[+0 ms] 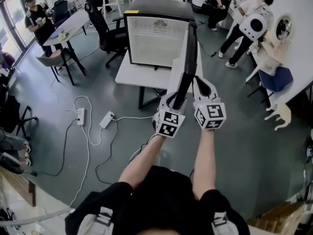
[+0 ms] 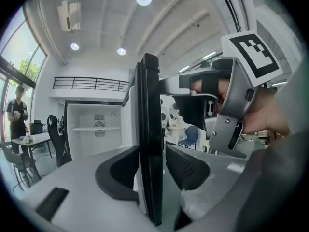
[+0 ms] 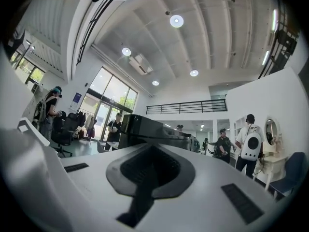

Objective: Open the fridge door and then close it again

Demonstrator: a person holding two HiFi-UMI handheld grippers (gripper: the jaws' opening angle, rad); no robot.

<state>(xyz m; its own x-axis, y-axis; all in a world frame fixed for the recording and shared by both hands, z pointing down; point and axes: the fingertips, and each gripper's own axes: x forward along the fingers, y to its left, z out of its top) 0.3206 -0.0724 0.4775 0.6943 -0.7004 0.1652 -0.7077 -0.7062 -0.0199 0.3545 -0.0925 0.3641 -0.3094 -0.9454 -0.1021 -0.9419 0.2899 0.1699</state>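
Observation:
A small black fridge (image 1: 156,38) stands on a white table (image 1: 132,75), its white inside showing. Its dark door (image 1: 188,67) is swung out toward me, edge on. My left gripper (image 1: 177,99) straddles the door's free edge (image 2: 149,144); the jaws stand open, the left pad close against the door and a gap at the right pad (image 2: 188,166). The fridge's shelf (image 2: 96,128) shows behind. My right gripper (image 1: 200,84) hangs just right of the door, shut and holding nothing. In the right gripper view its pads (image 3: 152,170) meet, with the fridge body (image 3: 149,129) beyond.
Black office chairs (image 1: 105,26) and another table (image 1: 73,26) stand to the left. Cables and power strips (image 1: 106,119) lie on the grey floor. Several people stand at the back and right (image 1: 249,23). A blue chair (image 1: 276,80) is at the right.

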